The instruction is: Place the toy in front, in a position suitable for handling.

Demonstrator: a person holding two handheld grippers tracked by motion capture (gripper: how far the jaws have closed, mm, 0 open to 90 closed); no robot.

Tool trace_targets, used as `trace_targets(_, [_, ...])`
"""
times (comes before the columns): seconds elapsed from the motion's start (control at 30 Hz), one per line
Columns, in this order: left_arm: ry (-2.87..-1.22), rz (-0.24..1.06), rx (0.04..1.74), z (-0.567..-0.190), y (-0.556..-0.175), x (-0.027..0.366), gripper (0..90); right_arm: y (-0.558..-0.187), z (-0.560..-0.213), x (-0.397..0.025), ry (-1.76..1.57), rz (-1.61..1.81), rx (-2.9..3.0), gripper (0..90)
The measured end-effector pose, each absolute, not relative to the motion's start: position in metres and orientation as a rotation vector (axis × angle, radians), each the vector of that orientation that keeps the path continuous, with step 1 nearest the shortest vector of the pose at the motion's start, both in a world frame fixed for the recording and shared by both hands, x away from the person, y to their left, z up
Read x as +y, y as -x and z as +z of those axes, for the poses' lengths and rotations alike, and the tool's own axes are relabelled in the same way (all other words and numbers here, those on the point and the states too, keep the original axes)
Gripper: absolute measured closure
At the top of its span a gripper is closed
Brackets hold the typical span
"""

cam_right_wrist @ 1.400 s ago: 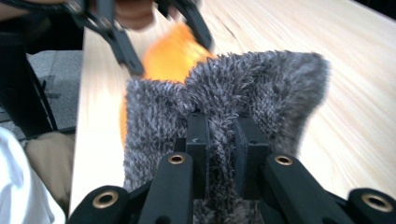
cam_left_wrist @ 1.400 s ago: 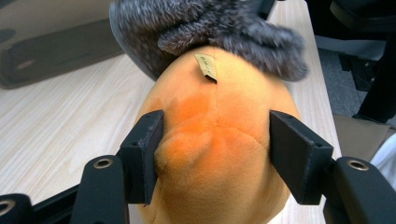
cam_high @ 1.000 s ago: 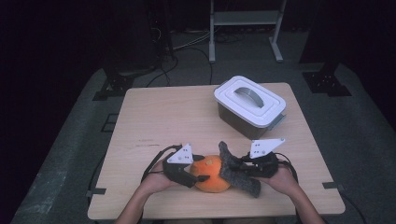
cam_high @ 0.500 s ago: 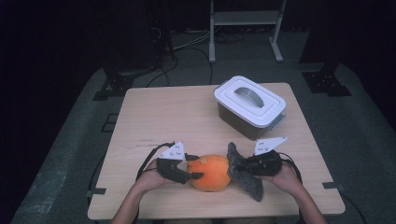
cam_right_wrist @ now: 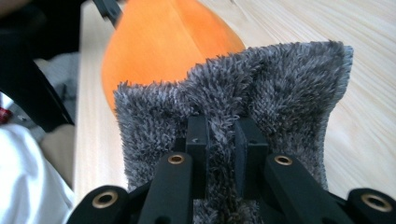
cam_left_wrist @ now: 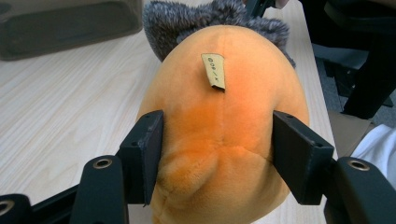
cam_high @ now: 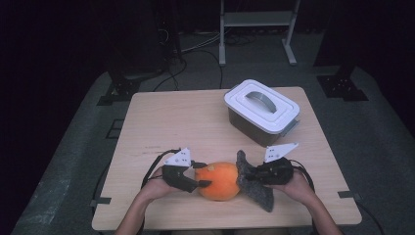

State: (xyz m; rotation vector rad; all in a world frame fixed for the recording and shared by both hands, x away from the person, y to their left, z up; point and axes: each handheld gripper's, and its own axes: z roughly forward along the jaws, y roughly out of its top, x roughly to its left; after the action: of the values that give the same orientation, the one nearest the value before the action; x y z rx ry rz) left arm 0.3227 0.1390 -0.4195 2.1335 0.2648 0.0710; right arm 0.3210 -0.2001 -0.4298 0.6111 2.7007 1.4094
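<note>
high view: my left gripper (cam_high: 198,177) hugs the near end of the orange plush (cam_high: 219,180) at the front edge of the table (cam_high: 195,122); my right gripper (cam_high: 250,174) has the grey cloth (cam_high: 254,188) right against the plush's other side. A lidded box (cam_high: 262,111) sits well behind.

left gripper view: jaws apart but pressed on both flanks of the plush (cam_left_wrist: 224,135), so I'm holding it steady.

right gripper view: jaws nearly together, pinching a fold of the cloth (cam_right_wrist: 243,102), with the plush (cam_right_wrist: 159,46) just beyond.

step: looks like wiping or wrapping the plush, early on.

next: probably drag the cloth across while my left keeps firm.
</note>
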Motion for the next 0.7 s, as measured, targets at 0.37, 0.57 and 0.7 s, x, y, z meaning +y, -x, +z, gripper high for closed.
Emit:
trace_targets(0.37, [-2.125,0.074,0.24,-0.418,-0.321,0.129,38.4,-0.316,-0.403,-0.205,-0.576,1.636,2.554,77.6])
trace_targets(0.57, [-2.124,0.079,0.221,-0.418,-0.318,0.127,37.4,-0.316,-0.417,-0.189,-0.547,1.546,2.646,77.4])
trace_targets(0.7, [-2.12,0.074,0.224,-0.417,-0.318,0.127,37.6,-0.318,-0.42,-0.195,-0.573,1.475,2.664,77.4])
